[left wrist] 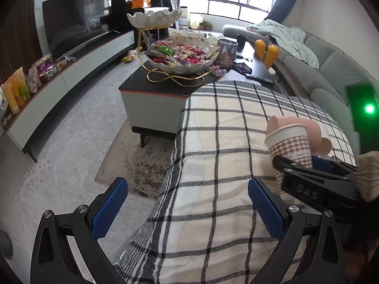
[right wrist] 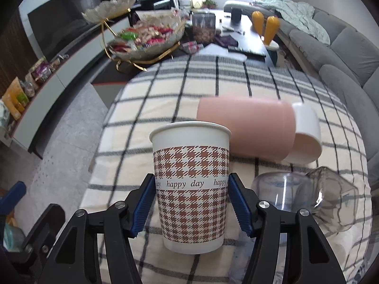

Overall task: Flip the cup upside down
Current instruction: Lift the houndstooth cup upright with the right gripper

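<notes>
The right gripper (right wrist: pixel 191 203) grasps the paper cup (right wrist: pixel 190 184), its blue pads (right wrist: pixel 143 207) pressed against both sides of the houndstooth wall at the "happy day" band. The cup stands upright, mouth up, over the checked cloth (right wrist: pixel 165 90); whether its base touches the cloth I cannot tell. Just behind it a pink cup (right wrist: pixel 248 127) lies on its side, with a white-and-pink cup (right wrist: pixel 305 135) lying at its right end. A clear cup (right wrist: pixel 279 189) lies to the right of the gripper. The left gripper (left wrist: pixel 187 208) hovers over the cloth's left edge, jaws spread wide and empty, well apart from the paper cup (left wrist: pixel 290 142).
</notes>
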Demonstrator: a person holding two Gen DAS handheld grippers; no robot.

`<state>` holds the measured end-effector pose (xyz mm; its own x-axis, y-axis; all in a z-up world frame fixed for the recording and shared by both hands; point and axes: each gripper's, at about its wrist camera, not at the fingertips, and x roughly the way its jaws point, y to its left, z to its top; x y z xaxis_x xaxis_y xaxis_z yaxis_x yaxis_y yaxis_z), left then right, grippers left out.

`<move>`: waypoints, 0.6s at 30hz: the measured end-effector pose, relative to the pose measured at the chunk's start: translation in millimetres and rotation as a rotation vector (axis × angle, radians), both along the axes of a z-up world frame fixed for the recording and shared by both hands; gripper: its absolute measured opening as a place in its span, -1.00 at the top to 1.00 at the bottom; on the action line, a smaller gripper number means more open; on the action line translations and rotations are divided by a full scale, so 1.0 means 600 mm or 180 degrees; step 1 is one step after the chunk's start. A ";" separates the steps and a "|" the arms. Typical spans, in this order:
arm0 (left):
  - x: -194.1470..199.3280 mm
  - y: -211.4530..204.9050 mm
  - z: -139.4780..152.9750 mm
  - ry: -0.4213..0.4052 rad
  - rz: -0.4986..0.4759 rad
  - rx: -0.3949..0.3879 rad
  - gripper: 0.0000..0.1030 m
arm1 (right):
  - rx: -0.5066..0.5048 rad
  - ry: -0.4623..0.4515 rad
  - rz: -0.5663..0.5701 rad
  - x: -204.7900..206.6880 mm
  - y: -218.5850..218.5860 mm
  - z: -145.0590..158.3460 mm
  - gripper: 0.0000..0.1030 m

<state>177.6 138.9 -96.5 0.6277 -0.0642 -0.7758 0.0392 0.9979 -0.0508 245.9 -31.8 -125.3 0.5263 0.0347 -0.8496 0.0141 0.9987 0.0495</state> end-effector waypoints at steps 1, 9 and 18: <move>-0.003 0.001 0.004 -0.0007 0.0021 0.0008 -1.00 | 0.0017 -0.0040 0.0010 -0.005 0.000 0.009 -0.19; -0.052 -0.023 0.048 -0.0104 0.0063 0.0059 -1.00 | 0.0138 -0.0251 -0.0074 -0.072 -0.042 0.079 -0.19; -0.142 -0.086 0.081 -0.0156 -0.0008 0.0077 -1.00 | 0.0216 -0.0109 -0.0253 -0.194 -0.119 0.093 -0.20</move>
